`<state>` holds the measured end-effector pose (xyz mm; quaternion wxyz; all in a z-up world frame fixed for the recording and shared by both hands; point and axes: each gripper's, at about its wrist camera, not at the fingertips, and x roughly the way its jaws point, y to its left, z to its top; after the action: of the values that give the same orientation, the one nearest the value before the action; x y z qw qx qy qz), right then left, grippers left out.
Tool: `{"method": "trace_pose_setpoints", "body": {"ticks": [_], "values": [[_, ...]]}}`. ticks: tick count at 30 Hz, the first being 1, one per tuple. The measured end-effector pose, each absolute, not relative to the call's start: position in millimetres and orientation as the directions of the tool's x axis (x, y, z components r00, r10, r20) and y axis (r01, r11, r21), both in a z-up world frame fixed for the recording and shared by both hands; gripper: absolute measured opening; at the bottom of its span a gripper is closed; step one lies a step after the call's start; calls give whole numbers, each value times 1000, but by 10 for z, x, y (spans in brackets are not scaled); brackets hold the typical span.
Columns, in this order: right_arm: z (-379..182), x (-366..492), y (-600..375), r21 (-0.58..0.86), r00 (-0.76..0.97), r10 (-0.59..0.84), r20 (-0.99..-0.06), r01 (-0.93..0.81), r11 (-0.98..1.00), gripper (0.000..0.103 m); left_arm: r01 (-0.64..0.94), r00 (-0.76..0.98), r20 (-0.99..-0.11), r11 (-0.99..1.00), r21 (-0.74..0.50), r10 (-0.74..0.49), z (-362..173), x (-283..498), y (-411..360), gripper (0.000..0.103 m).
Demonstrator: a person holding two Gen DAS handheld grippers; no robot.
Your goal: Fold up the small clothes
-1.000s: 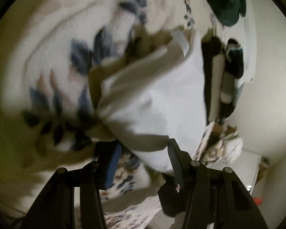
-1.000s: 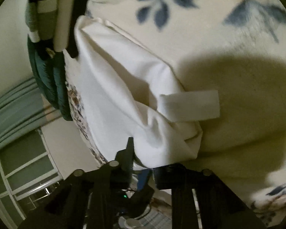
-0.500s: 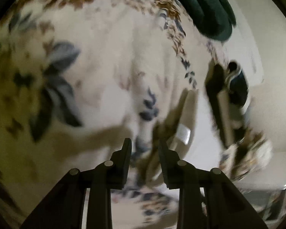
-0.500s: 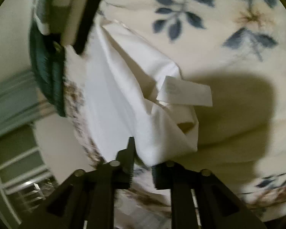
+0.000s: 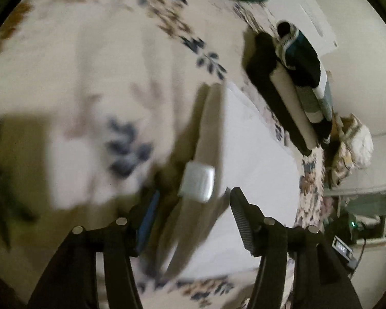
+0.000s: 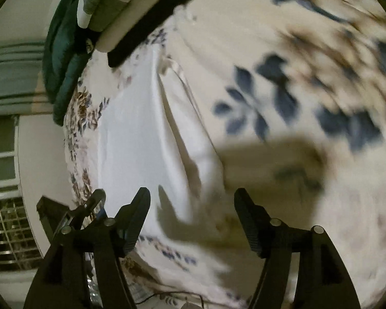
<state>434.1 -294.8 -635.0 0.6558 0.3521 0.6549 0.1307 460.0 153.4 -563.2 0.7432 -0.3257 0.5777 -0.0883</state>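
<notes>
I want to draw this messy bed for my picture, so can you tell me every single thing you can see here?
white garment: one, white, lying spread on the blanket near its edge, with a long crease
label: one, pale grey, sticking up from the garment's edge, seen from the left wrist
floral blanket: one, cream with blue and brown leaves, under everything
dark green cloth: one, bunched at the blanket's far edge
striped folded clothes: one pile, black, white, grey and teal, beyond the garment
left gripper: one, black, open, above the label edge
right gripper: one, black, open, over the garment, holding nothing
</notes>
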Motion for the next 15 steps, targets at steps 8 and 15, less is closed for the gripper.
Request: {"method": "trace_pose_setpoints", "body": {"ticks": [8,15], "values": [[-6795,4774,-2717,730,13,756,-654,274,627,71,-193,217,-753,729,-657,-621,-5937,4949,1348,61],[-6767,4812,-2603,751,24,774,-633,264,605,28,-136,307,-725,726,-674,-616,-5731,4931,1329,18]]}}
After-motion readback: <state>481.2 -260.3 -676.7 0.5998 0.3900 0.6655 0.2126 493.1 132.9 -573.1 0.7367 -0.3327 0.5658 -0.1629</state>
